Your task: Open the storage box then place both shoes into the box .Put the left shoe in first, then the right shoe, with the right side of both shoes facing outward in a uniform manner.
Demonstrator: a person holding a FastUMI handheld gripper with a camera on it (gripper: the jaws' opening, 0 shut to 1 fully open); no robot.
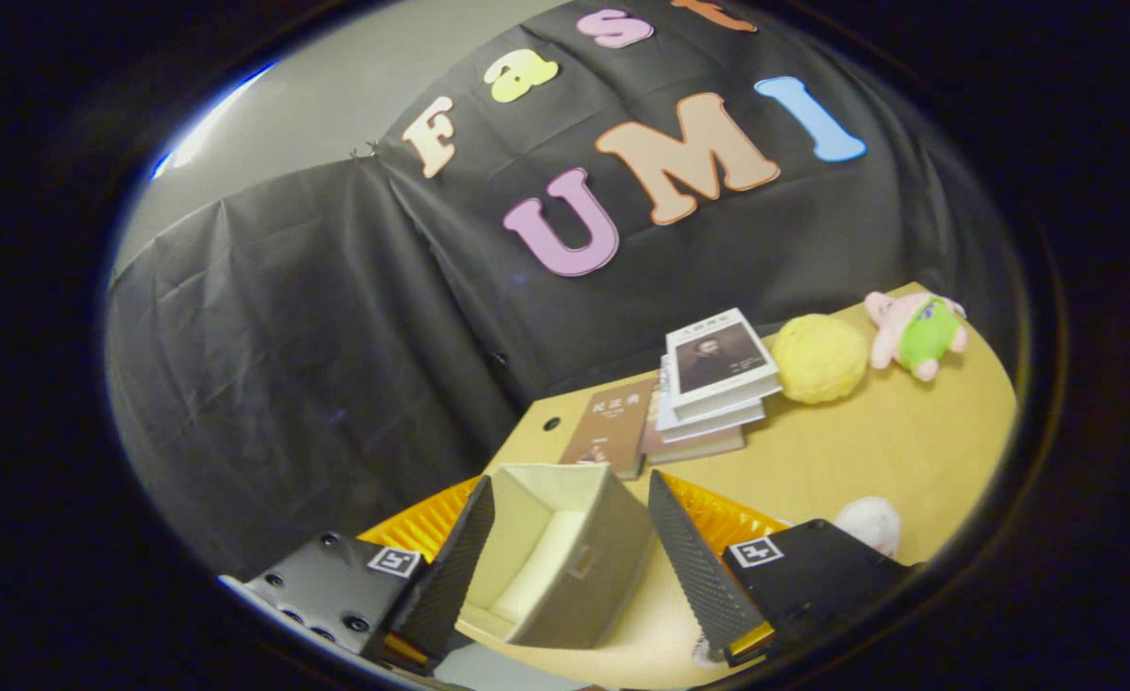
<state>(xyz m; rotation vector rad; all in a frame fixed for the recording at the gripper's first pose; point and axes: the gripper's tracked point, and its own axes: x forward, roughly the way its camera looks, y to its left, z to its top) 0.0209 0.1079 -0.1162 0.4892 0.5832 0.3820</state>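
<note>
Gripper (565,566) fingers spread apart, flanking open fabric storage box (550,557) on tan desk (862,451); nothing held. Box walls look soft, light, likely to slide; take shoes by collar. Books (709,384) at 1 o'clock, yellow plush ball (819,357) beyond.

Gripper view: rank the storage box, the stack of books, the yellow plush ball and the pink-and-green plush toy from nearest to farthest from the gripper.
1. Storage box: open, between the fingers of the open gripper.
2. Stack of books: beyond the box, mid-table.
3. Yellow plush ball: just right of the books.
4. Pink-and-green plush toy: farthest, past the ball by the wall.
</note>
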